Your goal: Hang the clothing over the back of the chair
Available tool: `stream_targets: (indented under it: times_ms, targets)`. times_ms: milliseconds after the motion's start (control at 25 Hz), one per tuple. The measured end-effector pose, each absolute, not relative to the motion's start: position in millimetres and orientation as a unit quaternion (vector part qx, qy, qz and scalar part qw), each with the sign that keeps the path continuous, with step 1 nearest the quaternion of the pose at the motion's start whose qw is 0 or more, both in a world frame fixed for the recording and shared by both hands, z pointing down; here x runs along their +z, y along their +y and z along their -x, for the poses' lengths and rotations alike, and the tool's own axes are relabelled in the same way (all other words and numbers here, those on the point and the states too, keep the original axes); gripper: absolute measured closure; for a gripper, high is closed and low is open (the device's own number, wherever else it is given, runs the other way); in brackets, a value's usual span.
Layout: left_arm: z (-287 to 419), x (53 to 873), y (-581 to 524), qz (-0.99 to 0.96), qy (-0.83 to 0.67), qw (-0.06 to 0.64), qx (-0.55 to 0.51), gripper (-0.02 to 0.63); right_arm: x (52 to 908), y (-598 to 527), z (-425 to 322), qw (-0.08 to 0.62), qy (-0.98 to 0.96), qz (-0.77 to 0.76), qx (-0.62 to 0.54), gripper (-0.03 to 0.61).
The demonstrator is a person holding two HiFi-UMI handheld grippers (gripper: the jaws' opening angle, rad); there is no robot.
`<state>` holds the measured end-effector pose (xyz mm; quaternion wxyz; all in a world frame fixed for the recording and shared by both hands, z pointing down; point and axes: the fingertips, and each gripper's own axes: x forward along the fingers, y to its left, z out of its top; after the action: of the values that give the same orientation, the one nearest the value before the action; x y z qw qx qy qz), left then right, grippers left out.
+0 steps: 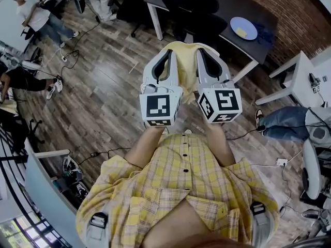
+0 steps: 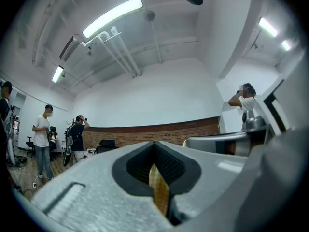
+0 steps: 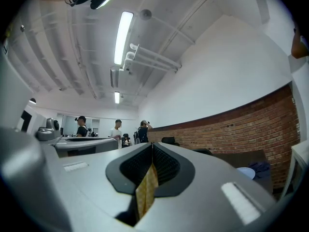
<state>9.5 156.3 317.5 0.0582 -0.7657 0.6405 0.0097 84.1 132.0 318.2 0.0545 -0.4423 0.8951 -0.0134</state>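
A yellow plaid button shirt (image 1: 182, 185) hangs from both grippers, close in front of me, and drapes down over my forearms. My left gripper (image 1: 164, 56) and right gripper (image 1: 208, 55) are held up side by side, with the shirt's top edge (image 1: 184, 53) bunched between them. In the left gripper view the jaws (image 2: 155, 151) are shut on a strip of yellow cloth (image 2: 160, 193). The right gripper (image 3: 152, 151) likewise pinches a fold of cloth (image 3: 146, 193). A black office chair (image 1: 194, 12) stands beyond the grippers at a dark desk.
A dark desk with white legs (image 1: 235, 48) carries a blue plate (image 1: 243, 28). A white desk (image 1: 302, 71) and a chair with blue-grey cloth on it (image 1: 284, 122) are at the right. People (image 1: 33, 14) stand at the far left. Cables lie on the wooden floor (image 1: 103, 97).
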Motion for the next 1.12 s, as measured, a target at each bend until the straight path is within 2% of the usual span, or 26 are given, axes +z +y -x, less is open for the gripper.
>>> stream_targets:
  times_ms: [560,1120]
  targets:
    - [-30.2,338.4,143.7,0.748,0.662,0.049,-0.008,0.611,327.2,115.1,-107.3,0.067,0.907,0.416,-0.027,0.566]
    - [6.2,351.0,71.1,0.746,0.665,0.036,-0.001,0.611,343.2,41.5,-71.8,0.05,0.909,0.411,-0.034,0.566]
